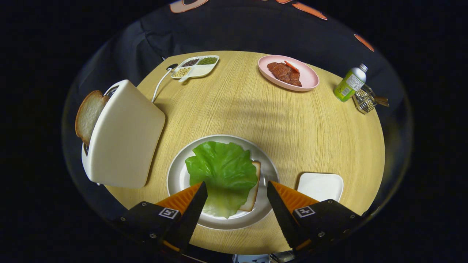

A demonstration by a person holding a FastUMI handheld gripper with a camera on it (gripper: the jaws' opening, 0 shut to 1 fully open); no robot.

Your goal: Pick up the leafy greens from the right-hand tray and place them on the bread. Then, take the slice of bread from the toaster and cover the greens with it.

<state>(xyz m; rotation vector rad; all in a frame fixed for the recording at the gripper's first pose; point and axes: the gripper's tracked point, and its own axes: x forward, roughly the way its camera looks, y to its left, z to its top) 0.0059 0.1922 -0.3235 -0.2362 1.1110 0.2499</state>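
Gripper view looks down over the round wooden table [292, 138], where my claw [237, 190] hangs released, its two fingers spread wide with nothing between them but the near side of the grey plate [175, 175]. To the left of that plate stands the white toaster [126, 138], tilted in this lens, with a slice of bread [87, 115] poking from its slot. On the plate the leafy greens [221, 170] lie spread over the bread [256, 186], whose crust shows at the leaf's right side. Just right of my fingers sits a bare white tray [321, 186]. Far across the table are a pink plate of meat [289, 73], a divided dish of beans [195, 66] and a small green bottle [349, 84].
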